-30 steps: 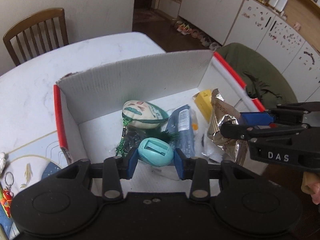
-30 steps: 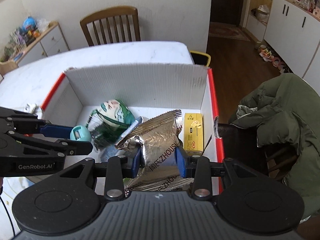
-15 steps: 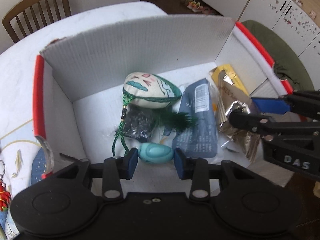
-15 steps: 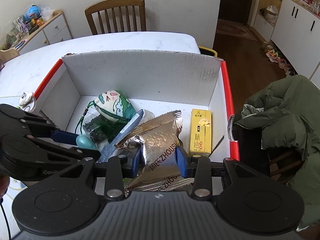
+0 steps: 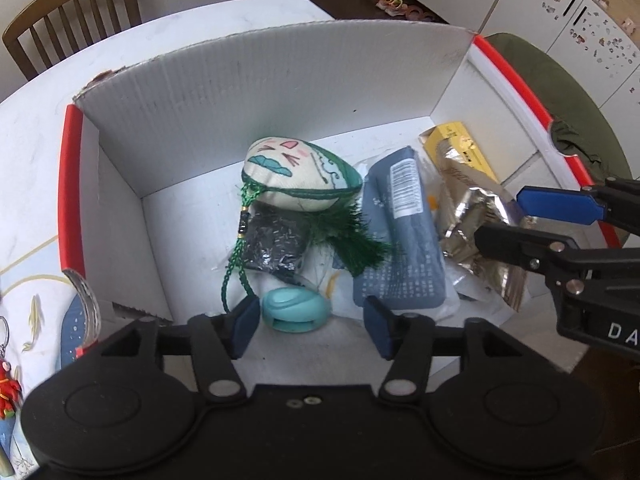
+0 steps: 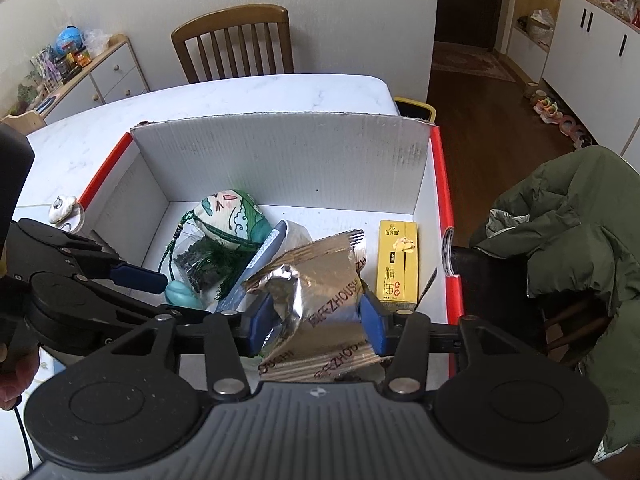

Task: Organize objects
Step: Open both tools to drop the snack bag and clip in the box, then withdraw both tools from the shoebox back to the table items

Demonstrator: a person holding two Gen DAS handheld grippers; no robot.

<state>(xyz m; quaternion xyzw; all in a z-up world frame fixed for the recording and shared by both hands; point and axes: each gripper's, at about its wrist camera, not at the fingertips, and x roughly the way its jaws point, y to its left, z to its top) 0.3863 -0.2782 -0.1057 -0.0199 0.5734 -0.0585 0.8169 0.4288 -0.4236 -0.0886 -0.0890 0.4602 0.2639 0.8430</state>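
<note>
A white cardboard box [image 5: 70, 184] with red edges stands on the table. On its floor lie an embroidered green-and-cream sachet [image 5: 296, 176], a small bag of dark beads [image 5: 272, 244], a grey-blue pack [image 5: 404, 240] and a yellow carton [image 6: 398, 264]. A teal oval object [image 5: 296, 310] rests on the box floor between the fingers of my left gripper [image 5: 311, 328], which is open, with a gap on the object's right side. My right gripper [image 6: 317, 320] is open around a crumpled silver foil bag [image 6: 320, 280], which fills the space between its pads.
The box sits at the right end of a white marble table [image 6: 240, 96]. A wooden chair [image 6: 236, 40] stands behind it. A green jacket [image 6: 580, 220] hangs over a chair at the right. A red keyring figure [image 5: 8, 388] and a patterned mat lie left of the box.
The left gripper came down into the box with the teal object, then opened and let it go on the floor. The right gripper's fingers spread a little wider around the foil bag.
</note>
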